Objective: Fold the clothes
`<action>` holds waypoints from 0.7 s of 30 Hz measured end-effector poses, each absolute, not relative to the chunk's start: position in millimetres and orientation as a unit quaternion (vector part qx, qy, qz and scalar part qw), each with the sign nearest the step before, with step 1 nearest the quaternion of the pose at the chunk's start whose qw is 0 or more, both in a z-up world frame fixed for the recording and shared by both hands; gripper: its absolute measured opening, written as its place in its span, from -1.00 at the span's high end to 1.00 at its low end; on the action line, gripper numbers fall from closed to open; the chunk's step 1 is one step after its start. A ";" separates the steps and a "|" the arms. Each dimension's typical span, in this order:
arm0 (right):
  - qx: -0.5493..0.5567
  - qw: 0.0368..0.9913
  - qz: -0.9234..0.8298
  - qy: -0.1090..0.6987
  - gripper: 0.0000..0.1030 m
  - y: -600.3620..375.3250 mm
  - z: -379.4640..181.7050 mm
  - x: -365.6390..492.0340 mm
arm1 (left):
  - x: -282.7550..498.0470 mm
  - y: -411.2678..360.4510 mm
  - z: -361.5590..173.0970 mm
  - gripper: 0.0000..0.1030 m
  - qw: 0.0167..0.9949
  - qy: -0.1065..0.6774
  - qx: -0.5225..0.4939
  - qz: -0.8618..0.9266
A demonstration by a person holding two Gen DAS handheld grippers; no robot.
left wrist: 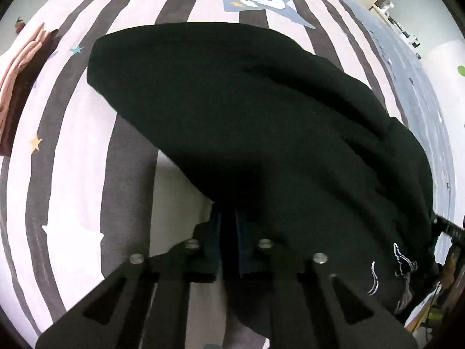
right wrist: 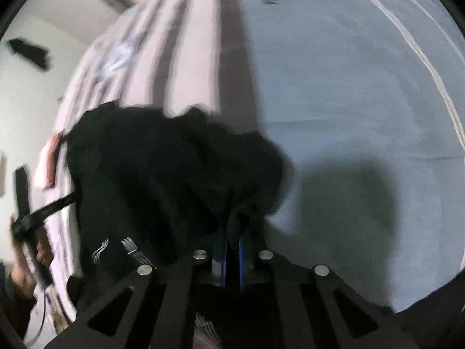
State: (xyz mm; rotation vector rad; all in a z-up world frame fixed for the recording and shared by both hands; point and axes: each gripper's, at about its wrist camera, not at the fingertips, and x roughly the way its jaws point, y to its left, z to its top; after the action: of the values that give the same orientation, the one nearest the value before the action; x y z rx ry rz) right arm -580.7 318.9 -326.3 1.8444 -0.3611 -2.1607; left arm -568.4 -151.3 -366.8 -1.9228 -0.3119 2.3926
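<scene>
A black cotton garment with thin white line printing (left wrist: 247,122) lies bunched on a bedspread of pale pink and dark grey stripes (left wrist: 72,174), and everything else sits relative to that dark heap. The left gripper (left wrist: 226,232) has its blue-padded fingers pressed together on the garment's near edge, cloth draped over the right-hand finger. The right gripper (right wrist: 231,232) pinches a gathered fold of the same garment (right wrist: 162,174) between its blue pads. Far left of the garment in the left wrist view, a folded stack of pink and maroon clothes (left wrist: 20,81) rests on the stripes; beyond it a blue star-shaped print (left wrist: 255,0) marks the spread. Right of the garment lies a plain grey-blue sheet (right wrist: 363,101). A person's hand (right wrist: 26,264) holds a black handle at its left
</scene>
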 end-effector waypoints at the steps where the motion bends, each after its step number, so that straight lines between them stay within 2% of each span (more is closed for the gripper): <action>1: 0.636 0.152 -0.748 -0.117 0.92 310.7 -322.7 -575.8 | -566.8 -151.5 -363.4 0.90 0.029 -0.098 -0.620 0.778; 8: 0.648 0.234 -0.720 -0.087 0.92 260.2 -315.6 -523.2 | -518.1 -173.5 -346.8 0.91 0.020 -0.108 -0.627 0.772; 14: 0.652 0.238 -0.719 -0.030 0.86 253.5 -308.3 -506.5 | -477.4 -177.7 -362.6 0.87 0.032 -0.096 -0.657 0.747; 15: 0.646 0.226 -0.729 -0.022 0.76 260.3 -300.1 -507.9 | -475.5 -177.7 -361.6 0.82 0.034 -0.095 -0.655 0.749; 16: 0.640 0.214 -0.738 -0.014 0.55 267.2 -291.9 -509.4 | -474.9 -178.9 -360.0 0.80 0.034 -0.099 -0.651 0.752; 18: 0.620 0.187 -0.762 -0.016 0.25 283.9 -275.9 -514.1 | -479.9 -186.7 -353.3 0.70 0.017 -0.106 -0.636 0.764; 20: 0.604 0.167 -0.779 -0.024 0.24 289.5 -263.3 -526.2 | -488.3 -197.9 -345.4 0.64 -0.017 -0.100 -0.617 0.780; 21: 0.597 0.156 -0.787 -0.025 0.23 290.9 -257.6 -537.9 | -493.3 -204.1 -342.3 0.54 -0.034 -0.098 -0.609 0.787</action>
State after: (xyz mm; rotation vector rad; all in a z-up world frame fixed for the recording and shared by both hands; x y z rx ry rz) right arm -537.9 290.9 -257.6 1.7099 -0.0723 -2.2528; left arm -493.3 -204.1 -342.3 -1.9538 -0.3136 2.5261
